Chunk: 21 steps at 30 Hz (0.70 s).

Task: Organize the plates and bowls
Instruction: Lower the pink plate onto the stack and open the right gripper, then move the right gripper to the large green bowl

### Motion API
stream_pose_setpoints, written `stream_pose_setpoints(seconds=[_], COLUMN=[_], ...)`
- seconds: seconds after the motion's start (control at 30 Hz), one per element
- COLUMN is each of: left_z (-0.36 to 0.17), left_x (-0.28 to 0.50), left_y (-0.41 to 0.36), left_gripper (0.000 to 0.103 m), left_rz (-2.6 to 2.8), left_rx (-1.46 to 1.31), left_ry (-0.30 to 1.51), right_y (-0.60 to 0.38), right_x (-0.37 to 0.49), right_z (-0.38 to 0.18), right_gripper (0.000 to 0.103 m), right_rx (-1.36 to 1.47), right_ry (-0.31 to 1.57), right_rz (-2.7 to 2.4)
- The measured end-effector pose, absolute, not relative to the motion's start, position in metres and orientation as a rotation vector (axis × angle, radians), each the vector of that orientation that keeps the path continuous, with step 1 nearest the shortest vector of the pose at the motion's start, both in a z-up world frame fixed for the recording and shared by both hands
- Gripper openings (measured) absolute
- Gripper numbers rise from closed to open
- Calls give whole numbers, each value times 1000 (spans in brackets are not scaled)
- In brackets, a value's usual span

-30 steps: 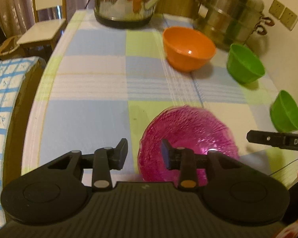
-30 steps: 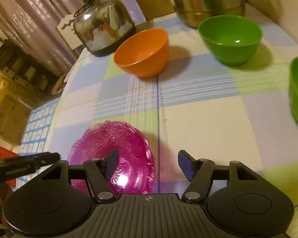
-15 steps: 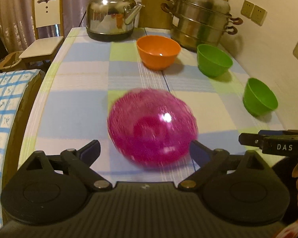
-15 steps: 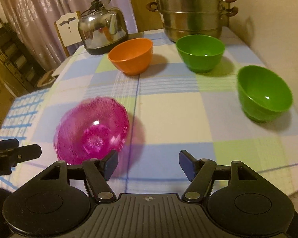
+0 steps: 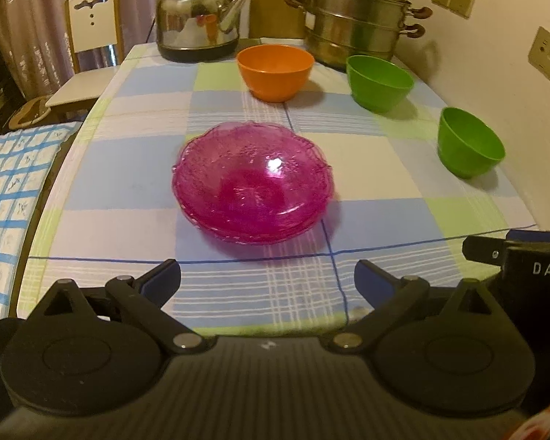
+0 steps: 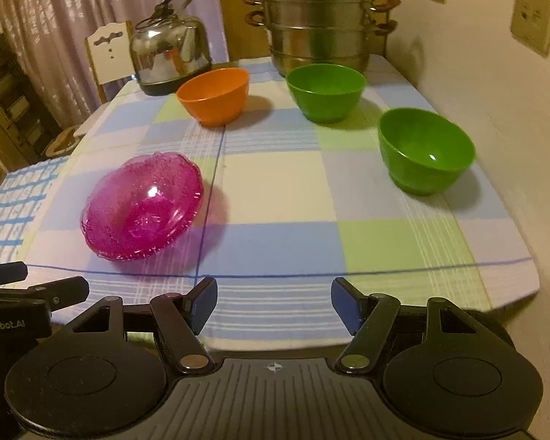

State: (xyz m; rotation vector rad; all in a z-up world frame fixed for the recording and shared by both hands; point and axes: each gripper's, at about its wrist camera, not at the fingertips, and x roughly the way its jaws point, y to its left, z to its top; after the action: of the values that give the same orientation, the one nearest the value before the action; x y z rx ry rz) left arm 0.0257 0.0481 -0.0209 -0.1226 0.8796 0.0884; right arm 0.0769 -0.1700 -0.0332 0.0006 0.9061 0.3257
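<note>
A stack of pink glass plates [image 5: 253, 187] sits mid-table; it also shows in the right wrist view [image 6: 143, 207]. An orange bowl [image 5: 275, 71] [image 6: 214, 95] stands behind it. One green bowl [image 5: 379, 82] [image 6: 326, 91] stands at the back right, another green bowl [image 5: 469, 143] [image 6: 425, 150] nearer on the right. My left gripper [image 5: 267, 278] is open and empty, near the front edge, short of the plates. My right gripper [image 6: 274, 302] is open and empty at the front edge.
A steel kettle [image 5: 198, 18] and a stacked steel steamer pot [image 5: 355, 14] stand at the table's back. A wall [image 6: 495, 110] runs along the right side. A chair [image 5: 91, 36] stands at the far left. A blue checked cloth [image 5: 7, 190] lies left of the table.
My left gripper opened, let go of the pink plates and drew back toward the front edge. My right gripper also drew back. The plates now rest still on the table.
</note>
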Motion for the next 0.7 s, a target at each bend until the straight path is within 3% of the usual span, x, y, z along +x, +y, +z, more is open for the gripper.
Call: stream_pose_setpoints(seconds=[0.7], left_z=[-11], left_x=[35], left_y=[39], left_gripper=[100], left_rz=[44], left_rx=[-134], left_ry=[863], right_y=[-190], right_x=[81], right_z=[-22], right_gripper=[69], right_rx=[92], right_ry=[875], right_rz=[302])
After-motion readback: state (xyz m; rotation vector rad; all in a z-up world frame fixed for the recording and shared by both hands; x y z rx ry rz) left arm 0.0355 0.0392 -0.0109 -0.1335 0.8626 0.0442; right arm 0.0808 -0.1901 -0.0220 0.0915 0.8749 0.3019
